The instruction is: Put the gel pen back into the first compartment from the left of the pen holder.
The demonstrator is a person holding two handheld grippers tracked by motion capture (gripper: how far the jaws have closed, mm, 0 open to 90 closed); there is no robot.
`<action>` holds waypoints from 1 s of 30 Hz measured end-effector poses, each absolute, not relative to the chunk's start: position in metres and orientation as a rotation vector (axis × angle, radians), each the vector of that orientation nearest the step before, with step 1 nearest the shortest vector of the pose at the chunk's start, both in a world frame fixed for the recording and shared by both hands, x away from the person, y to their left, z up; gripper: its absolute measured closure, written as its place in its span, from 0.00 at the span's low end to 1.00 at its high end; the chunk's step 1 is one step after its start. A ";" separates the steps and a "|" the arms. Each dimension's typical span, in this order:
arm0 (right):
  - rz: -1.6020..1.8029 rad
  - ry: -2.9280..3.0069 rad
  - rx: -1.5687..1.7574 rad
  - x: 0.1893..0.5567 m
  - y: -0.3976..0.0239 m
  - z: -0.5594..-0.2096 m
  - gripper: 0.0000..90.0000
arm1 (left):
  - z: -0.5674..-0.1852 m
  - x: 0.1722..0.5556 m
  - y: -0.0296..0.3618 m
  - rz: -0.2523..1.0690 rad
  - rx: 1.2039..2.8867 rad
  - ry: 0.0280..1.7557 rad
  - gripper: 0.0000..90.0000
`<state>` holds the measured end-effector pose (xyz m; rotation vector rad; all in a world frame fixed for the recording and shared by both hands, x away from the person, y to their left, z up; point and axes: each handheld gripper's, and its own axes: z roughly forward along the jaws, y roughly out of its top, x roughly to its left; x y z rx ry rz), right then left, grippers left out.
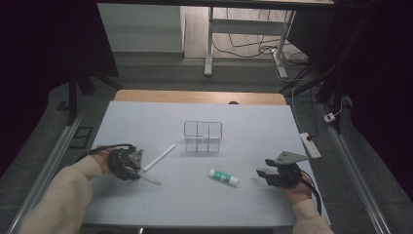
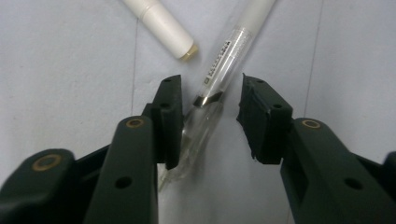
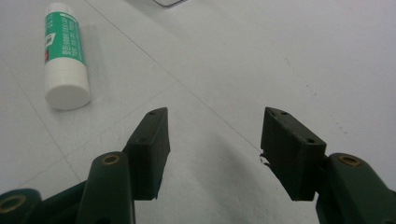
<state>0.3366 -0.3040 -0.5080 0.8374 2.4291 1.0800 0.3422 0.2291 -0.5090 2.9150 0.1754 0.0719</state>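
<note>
Table: I see the white table top (image 1: 146, 126) carrying everything, and both of my forearms come in from its near edge.
Left arm: my cream sleeve (image 1: 68, 190) runs in from the near left corner, with the hand tipped down onto the surface.
Right arm: my right hand rests low on the table at the near right, its claw pointing left across the top.
Clear bin: a small see-through bin (image 1: 203, 136) sits at mid-table, well apart from both claws.
Left gripper (image 2: 205, 107): its jaws straddle the clear pen (image 2: 219, 65); one pad touches the barrel, the other stands off with a gap, so I read it as released, nothing clamped.
Right gripper (image 3: 212, 140): jaws wide apart over bare table, holding nothing.
Glue stick (image 3: 65, 56): lying flat between the two claws, near the right one, untouched.
Clear pen: flat on the table under my left claw.
White pen (image 2: 161, 25): lying just beyond it, the two ends close together.
</note>
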 end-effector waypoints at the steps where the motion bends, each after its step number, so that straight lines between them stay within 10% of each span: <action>1: 1.080 2.429 0.838 0.337 -0.304 -0.508 0.46 | -0.509 0.342 0.229 0.064 2.914 0.165 0.70; 30: 1.074 2.418 0.845 0.338 -0.305 -0.508 0.46 | -0.507 0.331 0.244 0.101 2.812 0.063 0.86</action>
